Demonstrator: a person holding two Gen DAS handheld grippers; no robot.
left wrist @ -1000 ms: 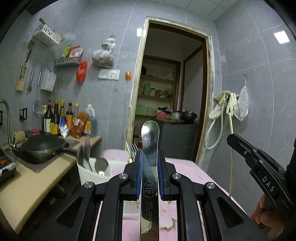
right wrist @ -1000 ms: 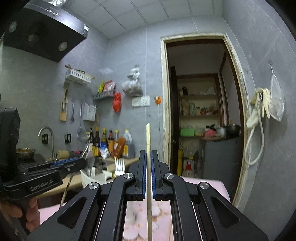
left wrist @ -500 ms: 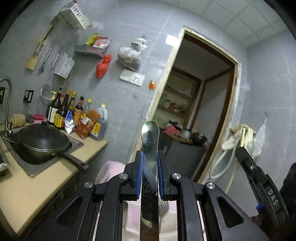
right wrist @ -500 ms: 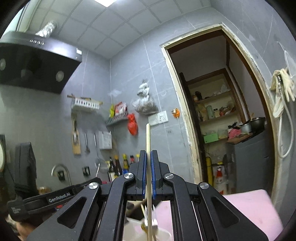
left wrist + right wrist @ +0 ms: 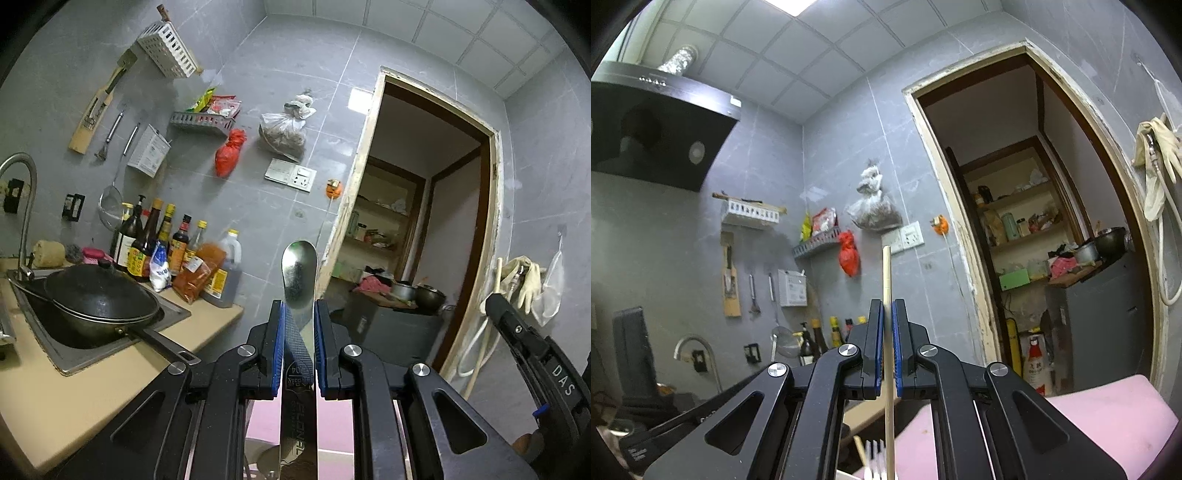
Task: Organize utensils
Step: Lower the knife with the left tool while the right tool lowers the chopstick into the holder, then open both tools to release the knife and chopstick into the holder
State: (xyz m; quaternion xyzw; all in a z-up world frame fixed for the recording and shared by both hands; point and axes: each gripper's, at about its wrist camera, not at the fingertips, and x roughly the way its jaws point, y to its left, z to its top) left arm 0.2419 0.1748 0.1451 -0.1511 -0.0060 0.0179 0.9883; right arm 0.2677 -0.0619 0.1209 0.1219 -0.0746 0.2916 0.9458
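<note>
My left gripper (image 5: 299,314) is shut on a flat steel utensil handle (image 5: 298,280) that sticks up past the blue pads, pointing at the wall and doorway. My right gripper (image 5: 887,314) is shut on a thin pale wooden chopstick (image 5: 887,273) that runs up between its pads. Both are held high and tilted upward. Below the right gripper, white fork tines (image 5: 875,458) show at the bottom edge. The right gripper's black body (image 5: 535,362) shows at the right of the left wrist view. The utensil holder is hidden.
A counter (image 5: 92,391) at left holds a black wok (image 5: 99,299) in the sink and several sauce bottles (image 5: 166,247). A pink table surface (image 5: 1108,410) lies below right. An open doorway (image 5: 1034,240) leads to shelves. A range hood (image 5: 653,136) hangs upper left.
Both grippers have tilted upward and risen. The white utensil holder and table have dropped out of the left view. Both grips stay shut on their utensils.
</note>
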